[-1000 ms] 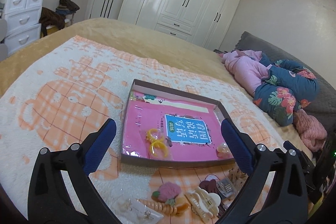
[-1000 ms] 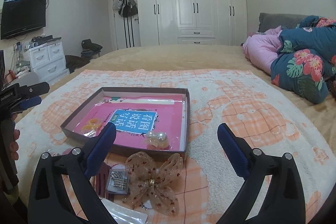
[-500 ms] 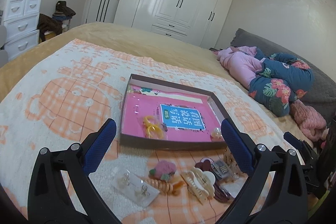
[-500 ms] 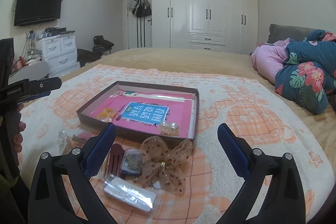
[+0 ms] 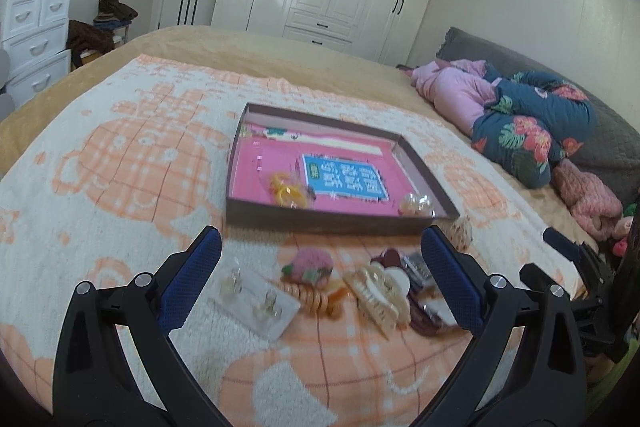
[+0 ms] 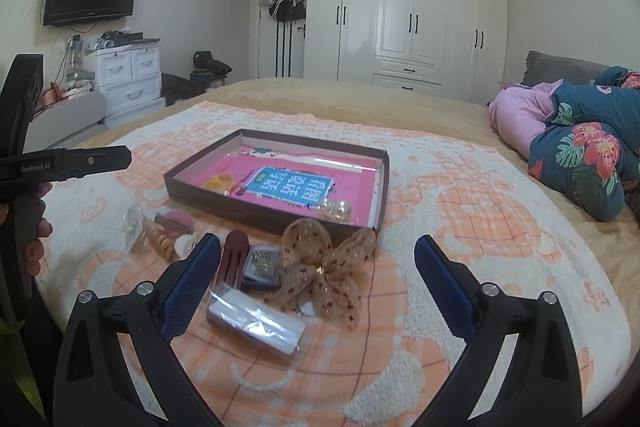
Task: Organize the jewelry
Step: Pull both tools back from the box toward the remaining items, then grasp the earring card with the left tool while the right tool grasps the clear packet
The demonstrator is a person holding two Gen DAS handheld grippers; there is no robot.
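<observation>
A shallow brown box (image 5: 320, 218) (image 6: 276, 217) with a pink liner lies on the bed blanket. It holds a yellow hair piece (image 5: 286, 189) and a pearl piece (image 5: 416, 205) (image 6: 334, 209). In front of it lie loose items: an earring card (image 5: 256, 299), a pink flower clip (image 5: 310, 263), a cream claw clip (image 5: 380, 291), a gold mesh bow (image 6: 324, 267), a dark red clip (image 6: 232, 259) and a clear packet (image 6: 256, 321). My left gripper (image 5: 320, 279) is open above these items. My right gripper (image 6: 316, 287) is open over the bow.
A pink and floral bundle of bedding (image 5: 516, 123) (image 6: 576, 143) lies at the right. White drawers (image 6: 128, 79) stand left of the bed, wardrobes (image 6: 404, 15) at the back. The orange-patterned blanket (image 5: 120, 167) spreads left of the box.
Both grippers have pulled back from the box and risen, so the loose items in front of it show more fully. Both stay open and empty.
</observation>
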